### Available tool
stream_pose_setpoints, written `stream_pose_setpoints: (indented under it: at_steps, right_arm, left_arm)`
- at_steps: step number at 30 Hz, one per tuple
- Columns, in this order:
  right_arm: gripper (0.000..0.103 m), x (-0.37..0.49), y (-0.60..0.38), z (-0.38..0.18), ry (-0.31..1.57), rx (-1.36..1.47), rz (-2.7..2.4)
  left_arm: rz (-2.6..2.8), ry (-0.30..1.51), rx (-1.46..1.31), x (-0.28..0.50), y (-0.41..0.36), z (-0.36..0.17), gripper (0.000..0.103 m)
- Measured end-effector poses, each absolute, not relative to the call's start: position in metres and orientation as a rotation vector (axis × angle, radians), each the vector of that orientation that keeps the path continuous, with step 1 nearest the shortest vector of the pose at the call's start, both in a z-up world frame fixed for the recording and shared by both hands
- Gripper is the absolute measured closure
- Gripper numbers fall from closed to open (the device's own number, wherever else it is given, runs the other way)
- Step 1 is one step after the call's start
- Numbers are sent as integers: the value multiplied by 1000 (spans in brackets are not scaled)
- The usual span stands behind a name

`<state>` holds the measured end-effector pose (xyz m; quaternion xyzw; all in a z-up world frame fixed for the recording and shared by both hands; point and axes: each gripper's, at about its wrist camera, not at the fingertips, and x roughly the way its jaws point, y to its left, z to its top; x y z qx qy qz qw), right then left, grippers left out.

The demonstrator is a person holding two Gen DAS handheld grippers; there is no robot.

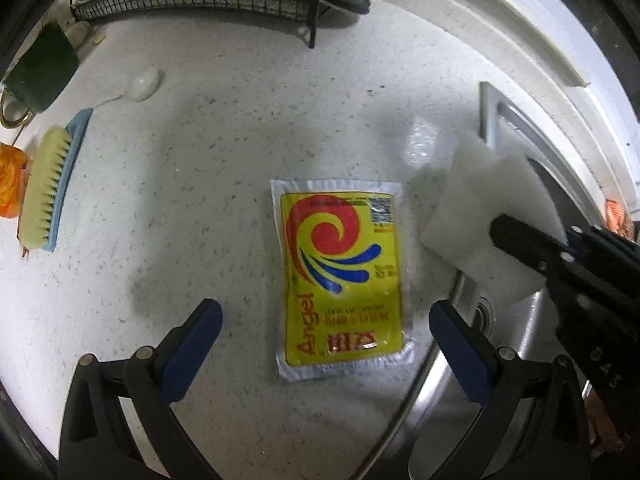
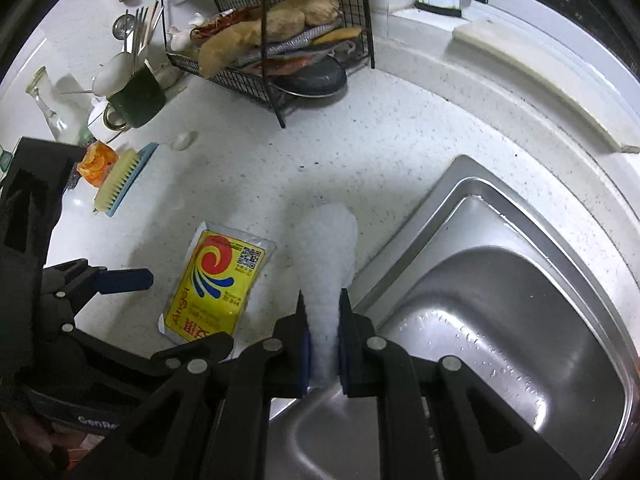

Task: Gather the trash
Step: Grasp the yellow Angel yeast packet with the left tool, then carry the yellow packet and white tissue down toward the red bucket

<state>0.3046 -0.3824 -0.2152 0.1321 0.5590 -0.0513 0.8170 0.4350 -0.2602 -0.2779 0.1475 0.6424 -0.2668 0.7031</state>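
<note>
Left gripper (image 1: 326,316): jaws stand wide apart, nothing clamped. It points steeply down at the speckled white countertop (image 1: 224,160).

Well to the left of the left gripper, a scrub brush (image 1: 50,184) with pale bristles and a blue back lies on its side. An orange wrapper (image 1: 10,184) sits just beyond the brush, at the edge of view. Ahead and to the left of the gripper stands a dark green cup (image 1: 42,74); a small white oval object (image 1: 143,84) lies near it.

Directly between and just ahead of the left gripper's fingers (image 1: 192,344) lies the yellow packet (image 1: 342,276), flat on the countertop, printed with a red swirl, blue strokes and the word "Angel". Neither pad touches it. Far ahead of the gripper stands a black wire rack (image 1: 192,0).

To the right of the packet, a white foam piece (image 1: 484,216) is clamped in the right gripper (image 2: 322,336), whose jaws are closed on its lower end. The foam projects forward from the pads, above the countertop beside the sink rim. In the right wrist view the packet lies to the left of this gripper, near the foam.

Right of and below the right gripper is the stainless steel sink (image 2: 520,320), with water droplets on its basin.
</note>
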Motion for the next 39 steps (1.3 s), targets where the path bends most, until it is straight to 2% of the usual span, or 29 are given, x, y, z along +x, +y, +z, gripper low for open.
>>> stream_pose_setpoints:
  at_steps: [7, 10, 12, 17, 21, 39]
  right_arm:
    - [93, 307, -389, -218, 1193, 304, -114]
    - [93, 305, -390, -217, 1192, 323, -121]
    - [93, 304, -390, -216, 1187, 323, -123]
    - [93, 300, -390, -215, 1186, 345, -128]
    - [93, 297, -391, -211, 1182, 346, -133]
    - [93, 281, -349, -165, 1120, 280, -73]
  left_arm:
    - [-561, 1426, 347, 439, -284, -283, 1]
    - [-564, 1404, 409, 426, -294, -280, 15]
    - [-555, 1384, 438, 420, -301, -278, 34]
    - [-559, 1395, 401, 420, -306, -274, 52]
    - [-552, 1396, 368, 419, -296, -271, 55]
    - [-549, 1291, 266, 391, -240, -214, 56]
